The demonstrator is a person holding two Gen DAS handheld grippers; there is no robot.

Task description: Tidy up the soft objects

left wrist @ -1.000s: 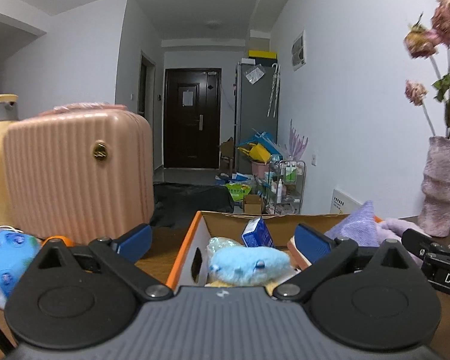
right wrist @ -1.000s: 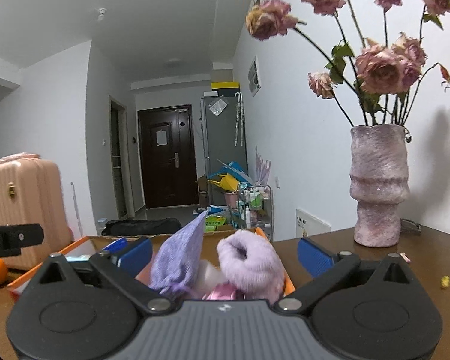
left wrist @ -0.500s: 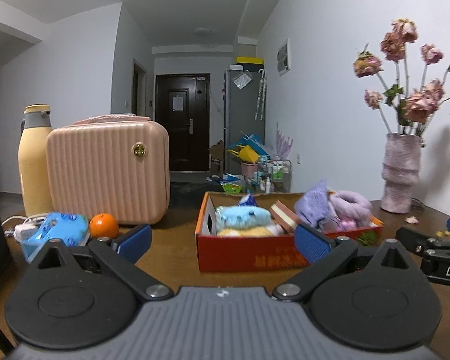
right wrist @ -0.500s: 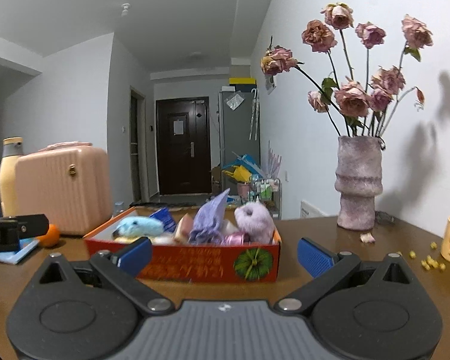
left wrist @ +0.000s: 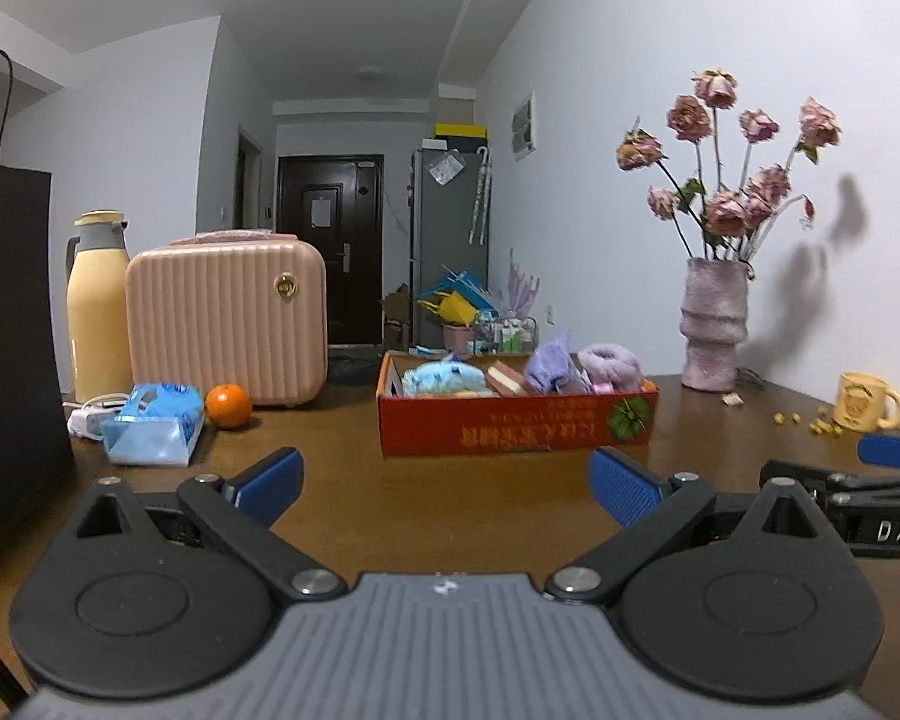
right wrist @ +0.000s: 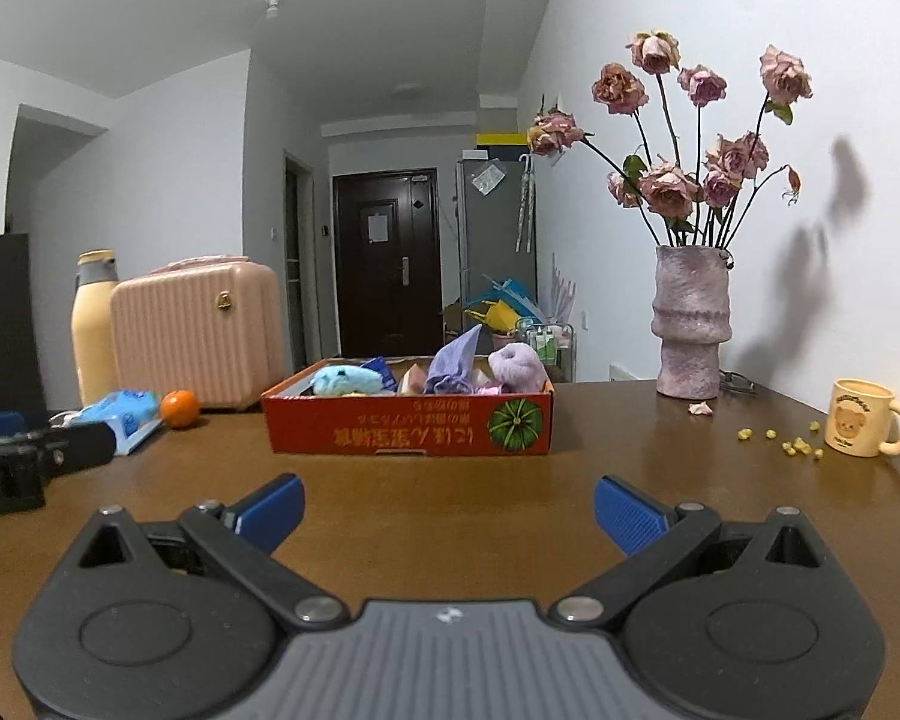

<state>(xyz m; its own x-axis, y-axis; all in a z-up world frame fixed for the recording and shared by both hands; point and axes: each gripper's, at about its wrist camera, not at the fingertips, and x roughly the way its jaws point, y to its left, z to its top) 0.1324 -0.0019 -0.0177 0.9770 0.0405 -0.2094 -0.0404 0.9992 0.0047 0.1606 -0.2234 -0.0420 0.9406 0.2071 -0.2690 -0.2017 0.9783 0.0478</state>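
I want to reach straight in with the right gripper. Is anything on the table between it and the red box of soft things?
Nothing visible: only bare table lies between the open right gripper and the red box. The mug and orange sit off to the sides.

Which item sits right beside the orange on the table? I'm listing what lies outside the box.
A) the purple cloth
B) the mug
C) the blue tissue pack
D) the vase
C: in the left wrist view the orange lies just right of the blue tissue pack, while the mug and vase stand far off past the box, and the purple cloth is inside it.
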